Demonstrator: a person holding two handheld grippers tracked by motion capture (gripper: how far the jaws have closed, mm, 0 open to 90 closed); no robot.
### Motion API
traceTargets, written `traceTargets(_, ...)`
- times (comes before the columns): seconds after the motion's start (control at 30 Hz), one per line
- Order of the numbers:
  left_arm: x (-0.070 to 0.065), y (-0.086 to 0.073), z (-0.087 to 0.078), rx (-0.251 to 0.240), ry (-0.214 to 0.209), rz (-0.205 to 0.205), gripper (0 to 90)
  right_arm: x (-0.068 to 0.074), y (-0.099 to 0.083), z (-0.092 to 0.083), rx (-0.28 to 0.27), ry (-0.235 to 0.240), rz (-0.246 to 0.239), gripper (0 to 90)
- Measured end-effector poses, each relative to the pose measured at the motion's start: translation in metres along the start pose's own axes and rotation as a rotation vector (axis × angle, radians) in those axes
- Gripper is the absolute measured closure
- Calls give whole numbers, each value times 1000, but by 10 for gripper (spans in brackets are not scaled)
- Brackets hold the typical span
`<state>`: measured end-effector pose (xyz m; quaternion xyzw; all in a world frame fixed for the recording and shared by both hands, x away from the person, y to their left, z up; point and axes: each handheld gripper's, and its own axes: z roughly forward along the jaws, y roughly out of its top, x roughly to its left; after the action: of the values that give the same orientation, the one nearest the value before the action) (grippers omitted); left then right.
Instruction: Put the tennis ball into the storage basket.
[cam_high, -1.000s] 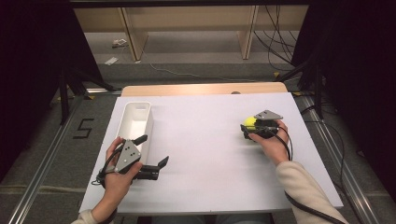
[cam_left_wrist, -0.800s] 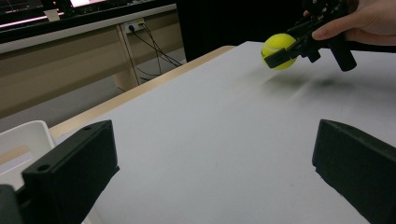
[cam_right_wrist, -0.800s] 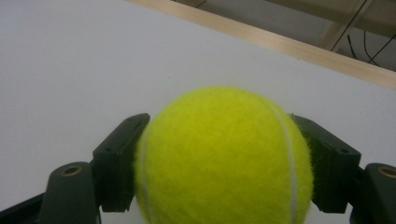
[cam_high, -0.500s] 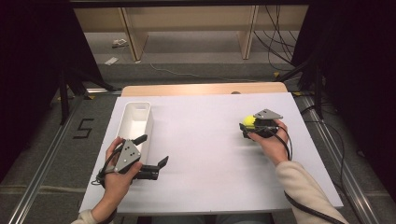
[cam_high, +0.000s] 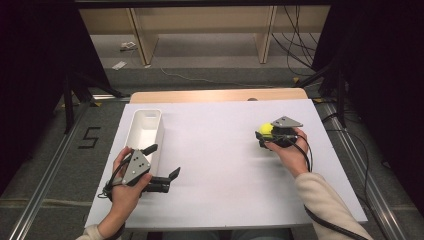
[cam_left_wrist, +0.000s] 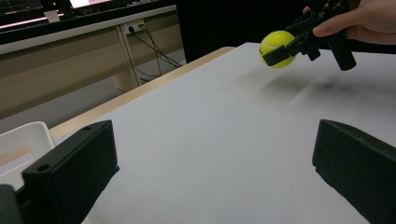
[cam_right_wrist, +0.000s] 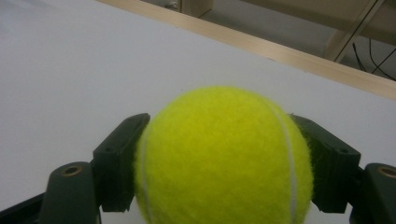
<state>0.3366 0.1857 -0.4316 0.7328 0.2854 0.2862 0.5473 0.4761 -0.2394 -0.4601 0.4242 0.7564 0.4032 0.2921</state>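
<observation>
Although the white bin (cam_high: 145, 131) stands far off at the left edge of the table, the tennis ball (cam_high: 266, 130) is already clamped between the jaws of the right gripper (cam_high: 270, 136), lifted a little above the white tabletop (cam_high: 220, 165) on the right side. In the right gripper view the ball (cam_right_wrist: 224, 156) bulges out between the two black jaws, which press on it from either side. From the jaws the bin lies away to the person's left, across a broad stretch of bare table with nothing in between, so I'd judge a sideways carry has plenty of room. The bin's long axis runs away from the person, its open top facing up. The left gripper (cam_high: 162, 165) rests just beside the near end of the bin, jaws spread wide and holding nothing; it is the nearer one to the bin, and its view looks across the table at the ball (cam_left_wrist: 277, 42). The right hand (cam_high: 290, 152) has the table's right edge close by.
</observation>
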Motion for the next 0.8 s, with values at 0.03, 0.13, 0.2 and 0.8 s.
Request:
traceTargets(0.03,0,0,0,0,0,0,0,0,0,0,-1,3,-5,259)
traceTargets(0.13,0,0,0,-2,0,-2,0,2,1,0,-5,6,-6,259)
traceTargets(0.2,2,0,-1,0,7,-3,0,3,2,-1,-7,8,-8,259)
traceTargets(0.8,3,0,-2,-9,12,-8,0,13,9,-3,-27,30,-14,259)
